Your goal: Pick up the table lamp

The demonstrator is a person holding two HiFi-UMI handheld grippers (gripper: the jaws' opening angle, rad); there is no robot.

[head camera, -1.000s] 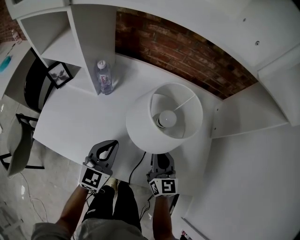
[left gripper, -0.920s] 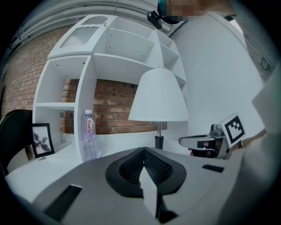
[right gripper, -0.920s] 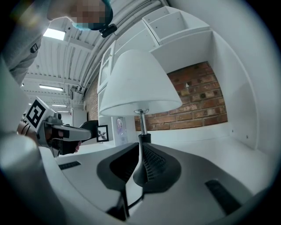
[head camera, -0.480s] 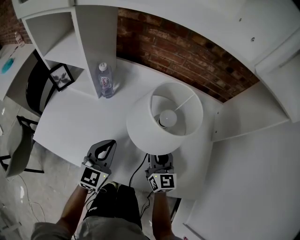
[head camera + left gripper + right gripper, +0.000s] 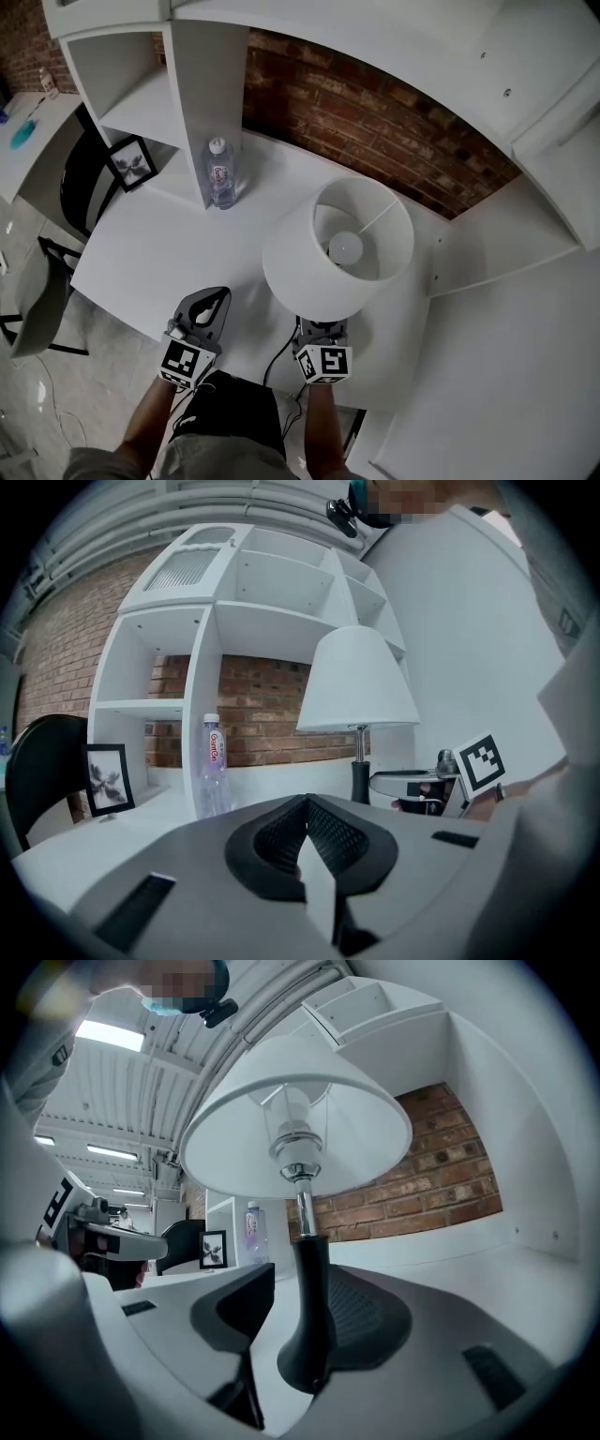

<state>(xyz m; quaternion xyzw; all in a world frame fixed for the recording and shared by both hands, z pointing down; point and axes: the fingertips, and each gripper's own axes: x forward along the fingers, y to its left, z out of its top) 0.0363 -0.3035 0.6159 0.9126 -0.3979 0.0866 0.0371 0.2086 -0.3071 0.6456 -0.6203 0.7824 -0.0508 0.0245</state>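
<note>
Table lamp upright on the white surface, toward its front edge, right of centre. White shade, bulb visible inside from the head view. The right gripper view shows a chrome rod above a black stem; the foot is hidden behind the gripper body, so contact with the surface is not visible. Right gripper is at the front edge with its tips under the shade rim. Its jaws are opening and spread wide; the black stem stands between them, close to the right-hand pad, with a clear gap to the left-hand pad, no clamp seen. Left gripper is over the surface left of the lamp, well apart from it, jaws together with nothing between them; its own view shows the pads meeting in a point. Black cable runs off the front edge between the two grippers. Clear water bottle stands at the back, just beside the white shelf unit's upright panel. Framed picture leans in the shelf's lower compartment, left of the bottle. Black chair is further left. Brick wall runs behind the surface. In the left gripper view the lamp sits right of the bottle, with the right gripper beside its stem.
</note>
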